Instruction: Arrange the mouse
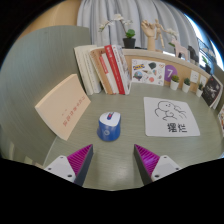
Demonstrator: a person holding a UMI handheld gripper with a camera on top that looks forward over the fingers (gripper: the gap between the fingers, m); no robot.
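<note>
A blue and white mouse (109,126) lies on the grey-green table (120,165), just ahead of my fingers and slightly left of the midline between them. My gripper (113,160) is open and empty. Its two magenta pads (79,160) stand wide apart, with bare table between them. The mouse sits left of a white sheet (171,116) with drawn figures and dark characters, and right of a tan book (64,103) that lies flat.
A row of books (108,68) stands leaning beyond the mouse. Picture cards and boxes (150,70) stand to the right of it. A potted plant (129,38) and curtains are at the back. More objects (212,90) line the right side.
</note>
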